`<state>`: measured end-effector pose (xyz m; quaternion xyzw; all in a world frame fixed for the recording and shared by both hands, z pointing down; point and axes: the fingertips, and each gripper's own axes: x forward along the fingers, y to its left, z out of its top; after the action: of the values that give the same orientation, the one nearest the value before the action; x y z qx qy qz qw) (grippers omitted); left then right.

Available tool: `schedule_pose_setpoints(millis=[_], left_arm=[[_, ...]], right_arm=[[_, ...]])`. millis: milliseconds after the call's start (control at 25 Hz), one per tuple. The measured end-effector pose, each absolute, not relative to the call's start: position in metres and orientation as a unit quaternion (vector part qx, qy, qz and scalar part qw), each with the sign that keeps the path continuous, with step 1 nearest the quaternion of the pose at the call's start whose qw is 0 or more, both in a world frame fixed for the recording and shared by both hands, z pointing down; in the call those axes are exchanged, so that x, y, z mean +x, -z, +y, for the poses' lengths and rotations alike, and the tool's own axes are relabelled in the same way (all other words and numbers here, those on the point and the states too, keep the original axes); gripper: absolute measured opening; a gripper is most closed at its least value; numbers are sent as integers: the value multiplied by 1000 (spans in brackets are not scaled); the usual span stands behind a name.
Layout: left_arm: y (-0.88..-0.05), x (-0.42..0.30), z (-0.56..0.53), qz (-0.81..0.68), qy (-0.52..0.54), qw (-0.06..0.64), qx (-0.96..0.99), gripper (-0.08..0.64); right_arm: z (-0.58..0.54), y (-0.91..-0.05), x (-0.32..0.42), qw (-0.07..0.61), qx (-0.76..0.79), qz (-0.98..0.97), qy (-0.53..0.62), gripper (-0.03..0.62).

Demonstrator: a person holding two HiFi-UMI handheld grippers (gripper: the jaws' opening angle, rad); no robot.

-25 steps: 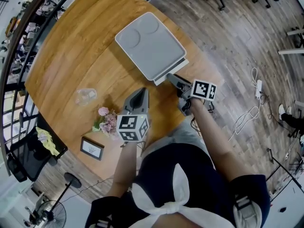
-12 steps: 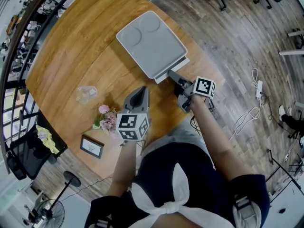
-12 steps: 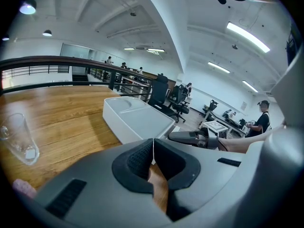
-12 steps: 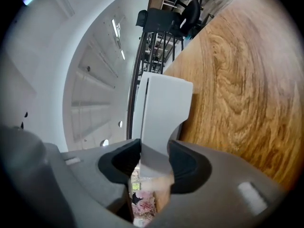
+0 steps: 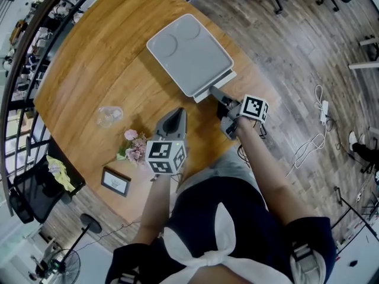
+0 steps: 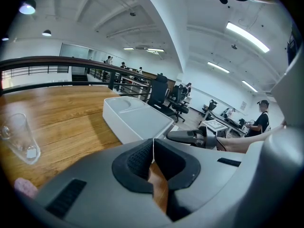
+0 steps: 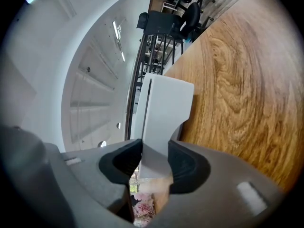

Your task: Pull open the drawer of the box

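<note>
You have bare tabletop [image 5: 89,58] left of the box [image 5: 189,55], whose drawer [image 5: 220,81] faces you. Toward your front-left edge, the glass [image 5: 109,116], flowers [image 5: 135,148] and framed card [image 5: 115,184] stand in the way. A bare strip of wood runs between them and the box.

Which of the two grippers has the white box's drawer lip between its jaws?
The right gripper: its jaws have just been closing onto the white drawer lip. The left gripper is shut, empty.

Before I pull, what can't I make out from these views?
Every view: the inside of the box, behind its own walls.
Head view: the drawer tab, covered by the right gripper, whose fingers have just been closing on the tab.
Head view: the print on the card, too small to read.
</note>
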<state>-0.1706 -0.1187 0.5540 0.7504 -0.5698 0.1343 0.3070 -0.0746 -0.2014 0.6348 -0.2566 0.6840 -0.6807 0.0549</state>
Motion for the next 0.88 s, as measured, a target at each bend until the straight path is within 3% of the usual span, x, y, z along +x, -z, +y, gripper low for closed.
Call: schedule_pose_setpoints(millis=[880], left_arm=[[-543,-156,-99,-560,-141,299,760,23]], right_arm=[[-188,-632,-64,49,-262,683,680,169]])
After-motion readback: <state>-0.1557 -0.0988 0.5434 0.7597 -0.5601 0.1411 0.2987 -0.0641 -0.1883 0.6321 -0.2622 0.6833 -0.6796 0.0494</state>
